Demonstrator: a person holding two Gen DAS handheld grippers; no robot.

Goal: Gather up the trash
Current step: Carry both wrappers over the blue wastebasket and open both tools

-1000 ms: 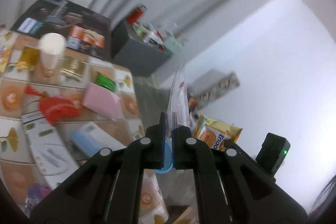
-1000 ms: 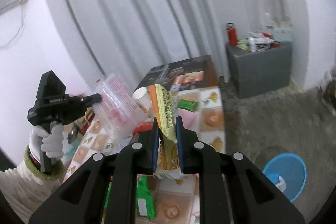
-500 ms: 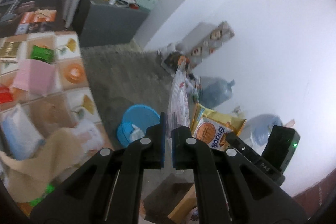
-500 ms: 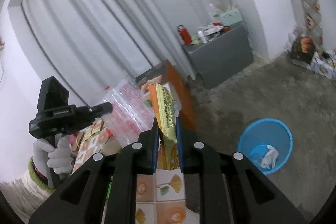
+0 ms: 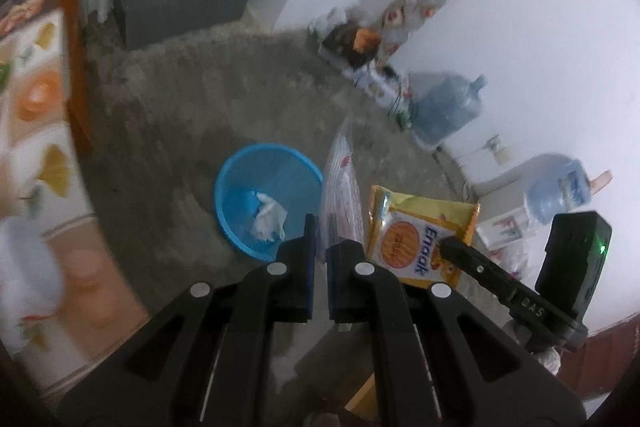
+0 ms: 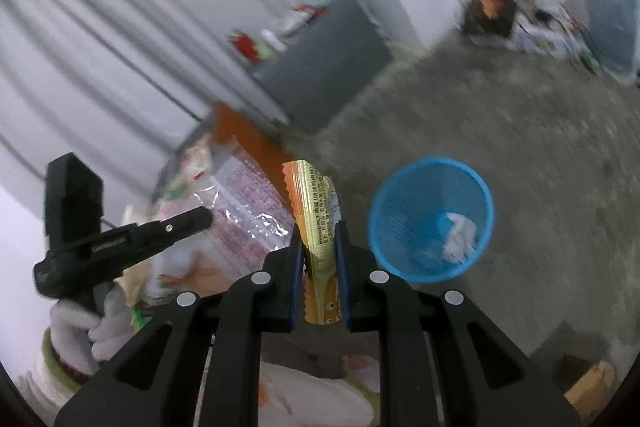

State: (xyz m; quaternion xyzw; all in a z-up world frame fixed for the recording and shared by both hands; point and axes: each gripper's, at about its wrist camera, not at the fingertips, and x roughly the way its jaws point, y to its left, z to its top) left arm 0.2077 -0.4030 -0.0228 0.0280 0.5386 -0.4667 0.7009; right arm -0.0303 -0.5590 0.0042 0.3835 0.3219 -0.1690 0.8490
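Trash was held in both tools. The left hand-held gripper, low in the middle of the left wrist view, had its pads pressed together on a clear plastic bag with red print, which stood up edge-on from the jaws. The right hand-held gripper, low in the middle of the right wrist view, pinched a yellow and orange snack wrapper that rose upright between its pads. In the left wrist view this wrapper appeared just right of the bag, showing the word "Enaak". A blue basket stood on the grey floor, left of the bag in the left wrist view and right of the wrapper in the right wrist view, with crumpled white paper inside. A surface with a flower-pattern cover filled the left edge, blurred.
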